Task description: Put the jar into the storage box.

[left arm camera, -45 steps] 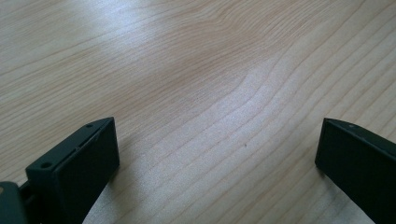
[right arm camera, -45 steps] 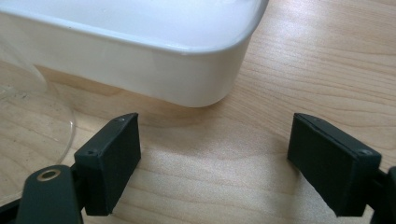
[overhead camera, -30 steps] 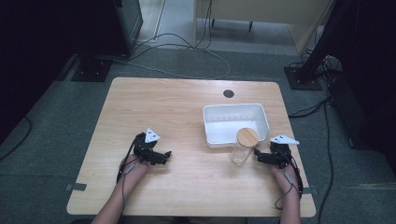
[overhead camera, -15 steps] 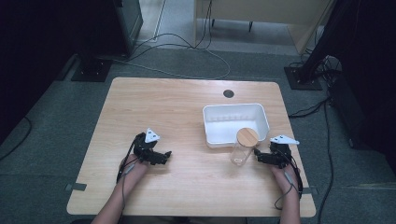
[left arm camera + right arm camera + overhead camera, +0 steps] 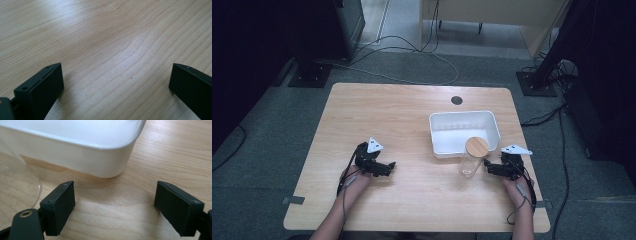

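While both the left gripper (image 5: pixel 388 167) and right gripper (image 5: pixel 488 168) rested wide apart and empty, the clear jar (image 5: pixel 470 162) stood beside the white bin (image 5: pixel 494 128); seemingly rigid, slippery, breakable glass, probably best clasped mid-body below its wooden lid (image 5: pixel 476 146).

In the right gripper view, the white tray (image 5: pixel 75 157) is cut off by the top and left edges, so only one rounded corner and part of its wall show, and the clear glass jar (image 5: pixel 17 182) is cut by the left edge, leaving only a curved piece of its base. In the high view, the person's forearms run off the bottom edge, and the jaws of the left tool (image 5: pixel 388 167) and right tool (image 5: pixel 488 168) are too small to tell their spacing. The jar's contents cannot be told beneath its wooden lid (image 5: pixel 476 146).
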Demonstrator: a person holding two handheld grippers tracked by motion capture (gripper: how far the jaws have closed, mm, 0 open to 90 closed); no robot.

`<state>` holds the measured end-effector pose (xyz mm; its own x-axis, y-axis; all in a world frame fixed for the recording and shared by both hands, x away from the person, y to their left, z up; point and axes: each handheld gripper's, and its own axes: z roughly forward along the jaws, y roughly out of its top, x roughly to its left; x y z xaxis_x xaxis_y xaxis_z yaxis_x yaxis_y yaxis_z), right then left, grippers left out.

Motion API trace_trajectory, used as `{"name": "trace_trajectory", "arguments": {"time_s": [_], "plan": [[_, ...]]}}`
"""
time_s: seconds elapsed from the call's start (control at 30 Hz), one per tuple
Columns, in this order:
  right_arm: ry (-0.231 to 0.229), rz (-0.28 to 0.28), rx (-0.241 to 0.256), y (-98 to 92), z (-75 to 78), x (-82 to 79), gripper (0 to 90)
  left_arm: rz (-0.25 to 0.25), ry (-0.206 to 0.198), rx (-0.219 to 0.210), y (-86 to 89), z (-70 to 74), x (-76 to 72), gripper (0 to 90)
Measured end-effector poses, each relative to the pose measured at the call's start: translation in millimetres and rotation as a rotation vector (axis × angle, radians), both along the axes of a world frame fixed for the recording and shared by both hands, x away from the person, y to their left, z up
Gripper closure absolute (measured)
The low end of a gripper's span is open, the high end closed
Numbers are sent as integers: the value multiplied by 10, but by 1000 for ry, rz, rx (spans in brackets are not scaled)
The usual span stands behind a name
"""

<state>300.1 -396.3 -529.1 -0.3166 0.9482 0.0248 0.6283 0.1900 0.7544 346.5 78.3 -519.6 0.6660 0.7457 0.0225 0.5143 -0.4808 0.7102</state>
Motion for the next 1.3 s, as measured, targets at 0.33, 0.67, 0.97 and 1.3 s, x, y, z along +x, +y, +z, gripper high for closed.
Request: {"name": "trace_trajectory", "arguments": {"time_s": [0.33, 0.67, 0.97, 1.3], "plan": [[13, 14, -27, 19, 64, -42, 168, 1, 0, 0, -1, 0, 0, 0], [21, 55, -10, -2, 174, -112, 169, 0, 0, 0, 0, 0, 0, 0], [32, 95, -28, 36, 226, -141, 169, 0, 0, 0, 0, 0, 0, 0], [32, 146, -48, 99, 303, -185, 169, 0, 0, 1, 0, 0, 0, 0]]}}
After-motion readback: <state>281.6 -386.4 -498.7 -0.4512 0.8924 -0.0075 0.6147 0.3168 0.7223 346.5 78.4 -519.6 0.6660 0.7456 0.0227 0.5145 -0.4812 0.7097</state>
